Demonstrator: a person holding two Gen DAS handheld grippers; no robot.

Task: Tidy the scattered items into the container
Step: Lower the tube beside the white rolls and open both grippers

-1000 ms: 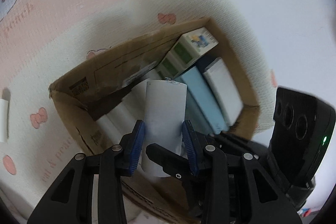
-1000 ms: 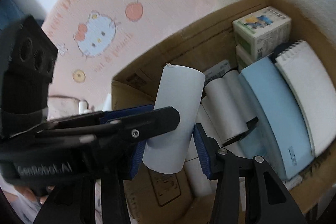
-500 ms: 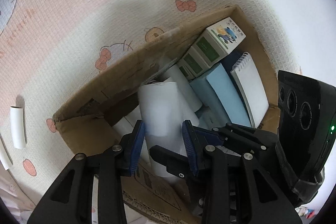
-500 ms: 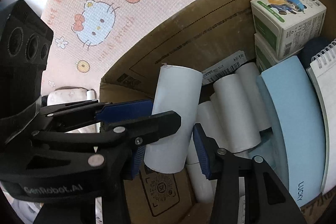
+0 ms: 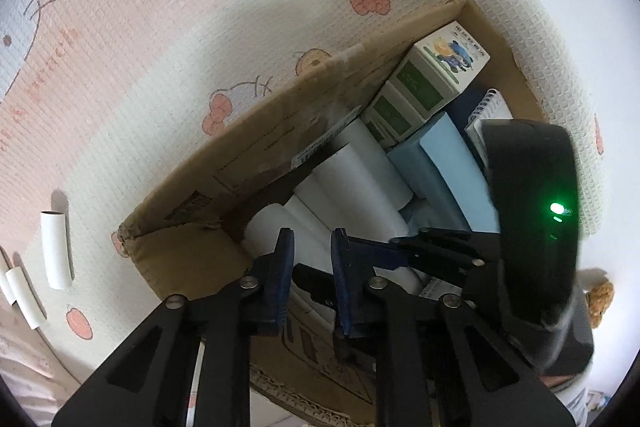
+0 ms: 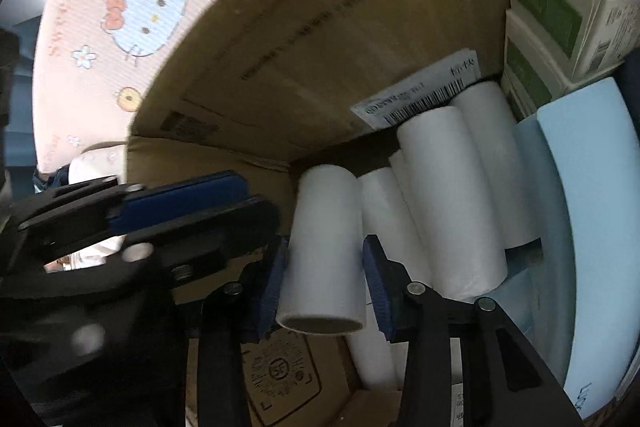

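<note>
White smooth paper cylinder (image 6: pixel 324 259), corrugated cardboard box (image 6: pixel 320 39)

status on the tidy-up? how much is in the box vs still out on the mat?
Done: the cardboard box already holds several white paper rolls, two green-and-white cartons, a light blue book and a spiral notepad.
In hand: the right gripper has one roll between its fingers, low inside the box.
Left: at least two white tubes lie on the mat.

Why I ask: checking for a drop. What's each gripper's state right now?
Left gripper: open, empty, jaws just closing.
Right gripper: jaws just closing, gripping the white roll.
</note>
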